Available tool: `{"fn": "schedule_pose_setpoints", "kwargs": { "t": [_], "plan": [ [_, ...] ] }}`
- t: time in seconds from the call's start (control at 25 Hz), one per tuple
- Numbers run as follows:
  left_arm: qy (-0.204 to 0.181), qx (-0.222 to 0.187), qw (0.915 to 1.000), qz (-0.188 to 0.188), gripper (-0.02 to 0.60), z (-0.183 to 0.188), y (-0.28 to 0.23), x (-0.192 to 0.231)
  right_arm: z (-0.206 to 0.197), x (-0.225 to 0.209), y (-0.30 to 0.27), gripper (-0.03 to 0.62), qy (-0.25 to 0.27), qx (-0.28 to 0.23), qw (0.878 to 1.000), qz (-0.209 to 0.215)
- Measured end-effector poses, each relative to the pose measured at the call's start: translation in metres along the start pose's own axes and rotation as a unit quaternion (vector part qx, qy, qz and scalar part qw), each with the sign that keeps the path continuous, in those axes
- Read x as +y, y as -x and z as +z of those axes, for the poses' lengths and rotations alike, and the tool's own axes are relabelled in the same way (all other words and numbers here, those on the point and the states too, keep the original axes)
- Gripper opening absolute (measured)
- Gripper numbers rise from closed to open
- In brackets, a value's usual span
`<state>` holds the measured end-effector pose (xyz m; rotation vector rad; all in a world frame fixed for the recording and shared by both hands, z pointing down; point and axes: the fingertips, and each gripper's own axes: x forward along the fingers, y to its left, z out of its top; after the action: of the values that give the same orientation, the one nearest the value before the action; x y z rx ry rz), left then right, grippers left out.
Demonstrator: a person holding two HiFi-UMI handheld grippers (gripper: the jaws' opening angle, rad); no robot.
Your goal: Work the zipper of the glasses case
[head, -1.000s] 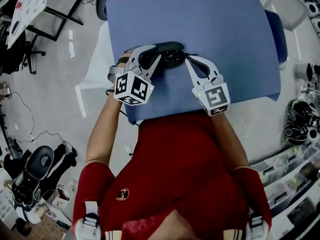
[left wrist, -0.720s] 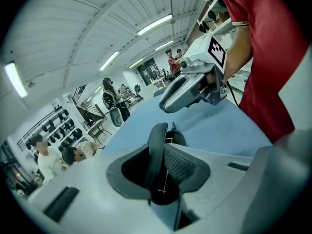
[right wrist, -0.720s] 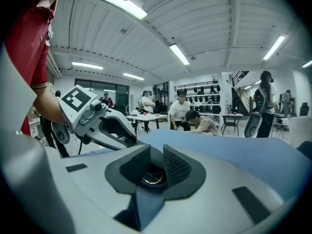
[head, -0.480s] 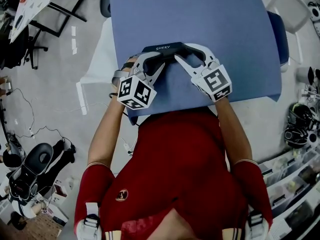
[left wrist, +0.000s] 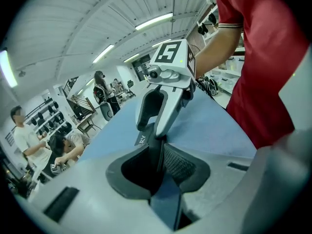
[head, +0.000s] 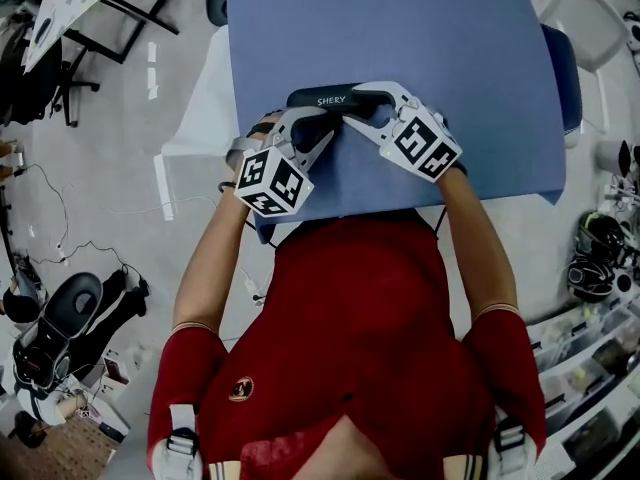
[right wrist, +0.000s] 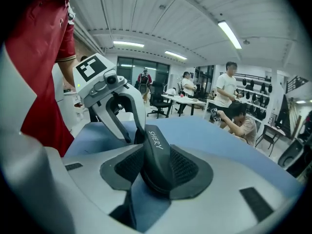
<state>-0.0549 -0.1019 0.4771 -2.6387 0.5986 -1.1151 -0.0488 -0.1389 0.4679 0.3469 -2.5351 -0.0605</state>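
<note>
Left gripper (left wrist: 157, 155) is clamped: its two pads pinch a thin dark edge of the glasses case (head: 325, 99) at the case's left end. Right gripper (right wrist: 157, 167) comes in from the opposite end. Its jaws are opening, and the rounded end of the case sits between the textured pads, which flank it rather than squeeze it. White lettering reading SHERY runs along the case's upper face.

In the head view the two grippers meet nose to nose over the case, each with its marker cube turned back toward the person, whose bare forearms reach forward from a red shirt (head: 360, 308). The case lies on the near half of a blue table cover (head: 450, 38), close to the edge in front of the person. The rest of the cover stretches away beyond it.

Past the table, the right gripper view shows a workshop room. One person (right wrist: 226, 89) stands by a desk, another (right wrist: 242, 122) sits bent over something in both hands, and an office chair (right wrist: 157, 100) stands further back. Long strip lights run across the ribbed ceiling.
</note>
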Motion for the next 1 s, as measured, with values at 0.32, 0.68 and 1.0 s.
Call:
{"fn": "schedule_pose_setpoints", "kwargs": {
  "t": [0.32, 0.68, 1.0],
  "plan": [
    [0.009, 0.025, 0.9995, 0.015, 0.08, 0.002, -0.007, 0.015, -0.01, 0.011, 0.005, 0.141, 0.061, 0.013, 0.998, 0.017],
    [0.048, 0.071, 0.9957, -0.035, 0.086, -0.005, -0.016, 0.015, -0.011, 0.015, 0.005, 0.143, 0.104, 0.009, 0.994, 0.04],
    [0.069, 0.09, 0.9928, -0.039, 0.086, 0.003, -0.026, 0.015, -0.022, -0.028, 0.042, 0.141, 0.095, -0.018, 0.991, 0.088]
  ]
}}
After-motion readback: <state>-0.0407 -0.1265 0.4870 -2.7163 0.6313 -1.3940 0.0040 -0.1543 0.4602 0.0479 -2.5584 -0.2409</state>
